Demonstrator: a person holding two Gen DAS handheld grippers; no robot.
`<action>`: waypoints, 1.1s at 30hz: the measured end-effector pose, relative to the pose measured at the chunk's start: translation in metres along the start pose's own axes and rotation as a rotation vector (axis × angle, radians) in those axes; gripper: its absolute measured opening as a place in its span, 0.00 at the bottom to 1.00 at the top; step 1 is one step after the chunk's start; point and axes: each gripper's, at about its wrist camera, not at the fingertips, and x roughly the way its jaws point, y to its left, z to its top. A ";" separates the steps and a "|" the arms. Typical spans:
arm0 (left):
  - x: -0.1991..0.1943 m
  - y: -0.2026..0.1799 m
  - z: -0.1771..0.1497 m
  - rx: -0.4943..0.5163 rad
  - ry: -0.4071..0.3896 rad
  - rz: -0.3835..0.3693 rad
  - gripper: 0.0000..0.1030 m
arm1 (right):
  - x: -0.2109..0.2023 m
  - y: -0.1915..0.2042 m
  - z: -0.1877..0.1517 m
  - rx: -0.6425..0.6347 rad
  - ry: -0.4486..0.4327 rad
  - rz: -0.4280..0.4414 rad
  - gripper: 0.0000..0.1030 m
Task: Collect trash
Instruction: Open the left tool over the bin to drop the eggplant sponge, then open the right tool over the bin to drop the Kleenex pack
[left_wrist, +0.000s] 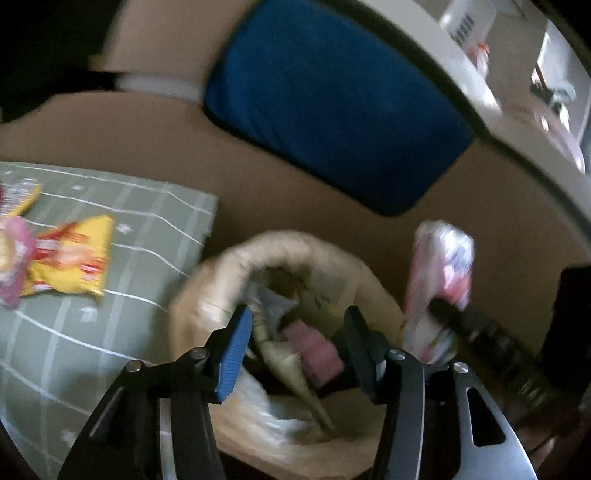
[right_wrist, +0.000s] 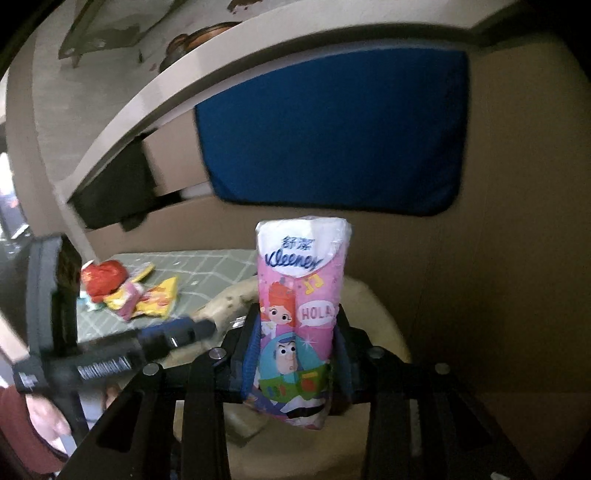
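Note:
My right gripper is shut on a pink Kleenex tissue pack and holds it upright above the beige trash bag. The pack also shows in the left wrist view, at the bag's right rim. My left gripper is open over the mouth of the bag, which holds crumpled wrappers and a pink piece. A yellow wrapper lies on the green checked cloth at the left. More wrappers and a red ball of trash lie on that cloth.
A blue cushion leans on the tan sofa back behind the bag. A white shelf edge with clutter runs above. The left gripper's body reaches in from the left in the right wrist view.

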 end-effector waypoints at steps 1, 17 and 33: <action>-0.008 0.004 0.002 -0.015 -0.020 0.012 0.53 | 0.004 0.003 -0.001 -0.006 0.014 0.013 0.45; -0.119 0.046 -0.011 -0.035 -0.193 0.232 0.53 | 0.009 0.042 -0.018 -0.047 0.039 0.014 0.53; -0.218 0.103 -0.055 -0.031 -0.285 0.378 0.53 | -0.025 0.127 -0.031 -0.166 -0.049 0.018 0.53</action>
